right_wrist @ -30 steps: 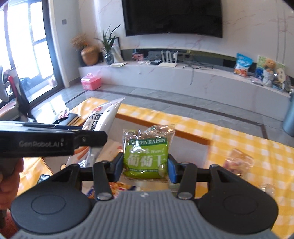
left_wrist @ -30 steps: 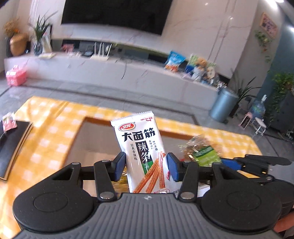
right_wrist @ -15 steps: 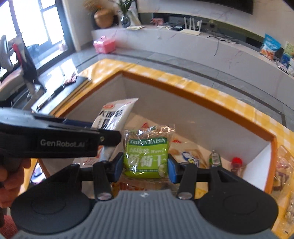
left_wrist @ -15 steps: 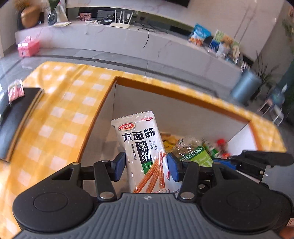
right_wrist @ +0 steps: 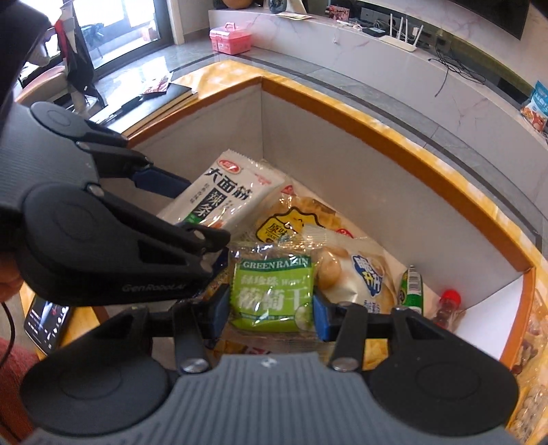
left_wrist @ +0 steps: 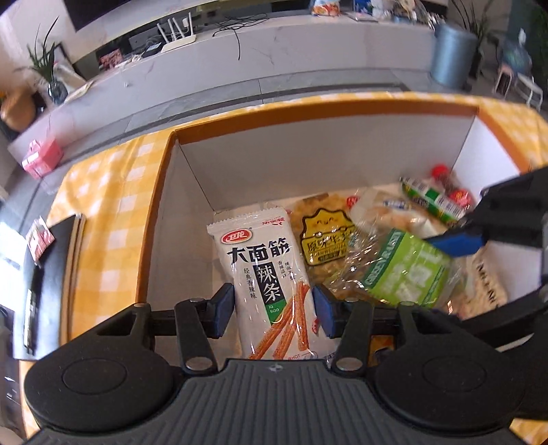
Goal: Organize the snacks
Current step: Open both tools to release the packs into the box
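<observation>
Left wrist view: left gripper (left_wrist: 274, 308), jaws opening around the upright spicy-strip packet (left_wrist: 265, 274), above the storage box (left_wrist: 308, 154); right gripper (right_wrist: 270, 308) clamps the raisin bag (right_wrist: 272, 294) alongside

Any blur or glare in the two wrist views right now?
Left wrist: green raisin pack and right tool are motion-smeared, while the white spicy-strip pack reads sharp. Right wrist: raisin label is crisp, with window glare at top left. Both views show fisheye bending of the box rim.
</observation>
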`<state>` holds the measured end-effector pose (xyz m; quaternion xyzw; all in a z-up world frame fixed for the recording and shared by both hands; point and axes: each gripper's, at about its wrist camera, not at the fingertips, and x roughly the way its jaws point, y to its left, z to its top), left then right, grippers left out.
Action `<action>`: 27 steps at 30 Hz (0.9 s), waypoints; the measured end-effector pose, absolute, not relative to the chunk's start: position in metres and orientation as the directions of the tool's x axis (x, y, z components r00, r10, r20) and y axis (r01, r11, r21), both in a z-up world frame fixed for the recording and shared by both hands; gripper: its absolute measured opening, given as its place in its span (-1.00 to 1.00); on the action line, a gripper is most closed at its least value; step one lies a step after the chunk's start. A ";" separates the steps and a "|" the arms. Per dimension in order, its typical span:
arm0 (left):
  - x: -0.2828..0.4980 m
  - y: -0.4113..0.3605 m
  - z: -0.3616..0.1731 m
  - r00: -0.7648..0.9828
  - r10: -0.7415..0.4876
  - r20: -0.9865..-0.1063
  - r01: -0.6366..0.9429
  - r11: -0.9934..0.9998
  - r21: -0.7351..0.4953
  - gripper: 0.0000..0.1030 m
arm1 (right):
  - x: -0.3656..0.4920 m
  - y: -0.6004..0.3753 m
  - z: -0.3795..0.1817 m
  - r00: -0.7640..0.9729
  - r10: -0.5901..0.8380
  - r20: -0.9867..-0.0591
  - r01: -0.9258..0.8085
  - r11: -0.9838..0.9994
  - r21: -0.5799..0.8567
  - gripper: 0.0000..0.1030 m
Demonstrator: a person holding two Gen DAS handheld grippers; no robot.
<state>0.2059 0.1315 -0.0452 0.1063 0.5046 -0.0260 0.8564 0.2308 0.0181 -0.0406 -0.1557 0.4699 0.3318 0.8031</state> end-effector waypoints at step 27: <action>0.181 0.181 0.002 0.737 -0.037 -0.675 -0.125 0.974 -0.190 0.29 | 0.246 0.049 -0.047 0.208 0.494 -0.844 -0.565 0.765 0.309 0.00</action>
